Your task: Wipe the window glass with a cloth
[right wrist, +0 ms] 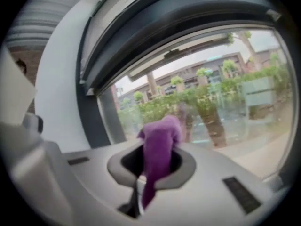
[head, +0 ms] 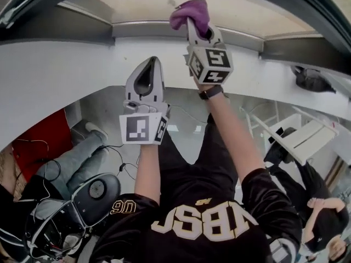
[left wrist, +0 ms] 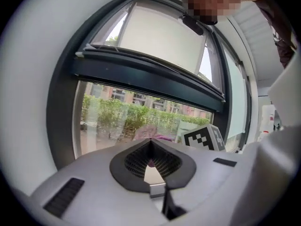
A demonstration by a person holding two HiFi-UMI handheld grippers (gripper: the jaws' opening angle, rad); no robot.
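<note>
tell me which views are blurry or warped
Right gripper view: purple cloth motion-blurred, greenery soft. Left gripper view: sharper, faint reflections on the window glass. Head view: fisheye bends the window frame, glass washed out.

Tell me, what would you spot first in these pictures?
The purple cloth jumps out: it is clamped in the right hand-held gripper, held high at the window glass. The left hand-held gripper sits lower beside it, jaws together and empty. Through the glass, green bushes fill the view outside.
</note>
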